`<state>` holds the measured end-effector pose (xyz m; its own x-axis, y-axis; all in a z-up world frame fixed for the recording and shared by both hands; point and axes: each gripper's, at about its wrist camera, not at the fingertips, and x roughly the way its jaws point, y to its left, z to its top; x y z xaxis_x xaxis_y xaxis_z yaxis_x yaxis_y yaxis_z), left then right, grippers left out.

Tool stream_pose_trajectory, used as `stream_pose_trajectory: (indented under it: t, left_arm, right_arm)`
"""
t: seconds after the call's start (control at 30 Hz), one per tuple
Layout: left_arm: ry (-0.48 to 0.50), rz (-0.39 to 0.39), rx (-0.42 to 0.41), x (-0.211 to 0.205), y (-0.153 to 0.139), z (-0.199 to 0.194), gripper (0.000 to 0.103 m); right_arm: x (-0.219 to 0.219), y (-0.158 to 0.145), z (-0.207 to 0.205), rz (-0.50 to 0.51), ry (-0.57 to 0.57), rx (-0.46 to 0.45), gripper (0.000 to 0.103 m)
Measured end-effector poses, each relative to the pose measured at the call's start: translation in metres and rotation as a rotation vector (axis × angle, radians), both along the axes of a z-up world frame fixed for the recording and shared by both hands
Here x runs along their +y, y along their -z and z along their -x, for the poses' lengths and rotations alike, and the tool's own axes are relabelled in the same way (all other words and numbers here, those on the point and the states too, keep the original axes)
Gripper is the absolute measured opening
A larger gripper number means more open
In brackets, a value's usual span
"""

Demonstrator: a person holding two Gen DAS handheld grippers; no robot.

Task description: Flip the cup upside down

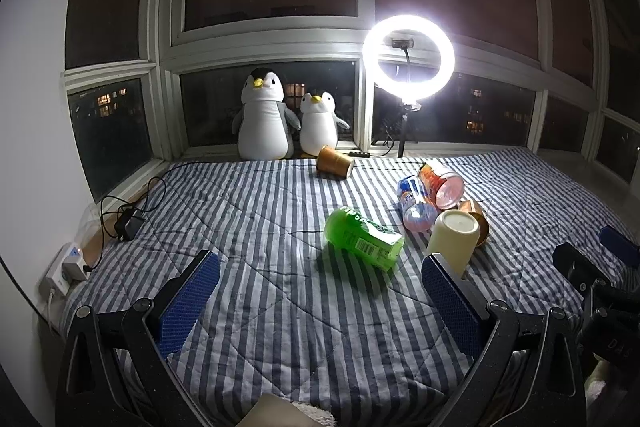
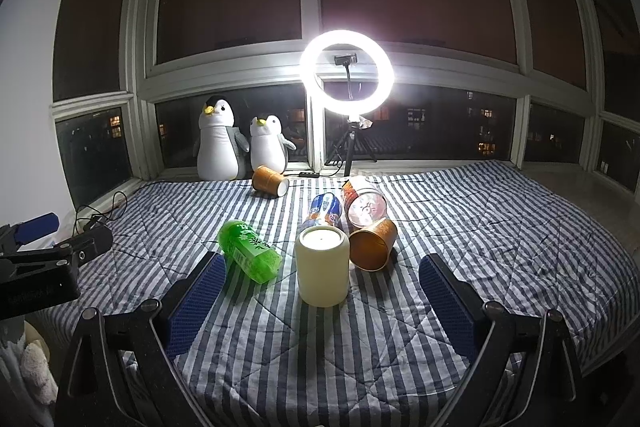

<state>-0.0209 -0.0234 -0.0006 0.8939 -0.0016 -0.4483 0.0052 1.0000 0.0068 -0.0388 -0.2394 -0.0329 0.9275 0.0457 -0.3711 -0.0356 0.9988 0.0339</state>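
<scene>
A cream cup (image 2: 322,267) stands on the striped bedspread (image 2: 480,227) with its flat base up, straight ahead of my right gripper (image 2: 322,269), which is open and empty; the cup stands a little beyond the fingertips. In the left wrist view the same cup (image 1: 454,235) stands just behind the right fingertip of my left gripper (image 1: 320,267), which is open and empty over bare bedspread (image 1: 240,211). The right gripper shows at the right edge of that view (image 1: 592,267).
A green bottle (image 2: 250,251) lies left of the cup. A brown paper cup (image 2: 374,245) lies on its side against its right. Behind lie a blue can (image 2: 324,209) and an orange tub (image 2: 364,203). Another brown cup (image 2: 270,181), two plush penguins (image 2: 218,143) and a ring light (image 2: 347,73) stand at the window.
</scene>
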Motion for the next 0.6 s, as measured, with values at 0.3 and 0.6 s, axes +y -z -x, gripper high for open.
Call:
stream_pose_trajectory:
  t: [0.3, 0.6]
  left_arm:
    - [0.002, 0.0, -0.005, -0.0008, -0.0009, 0.0014, 0.102]
    - [0.006, -0.005, -0.006, -0.0007, -0.001, 0.0015, 0.102]
  right_arm:
    - [-0.0011, 0.0002, 0.0003, 0.001, 0.002, -0.001, 0.096]
    - [-0.0041, 0.0004, 0.0006, 0.0, 0.006, 0.0, 0.096]
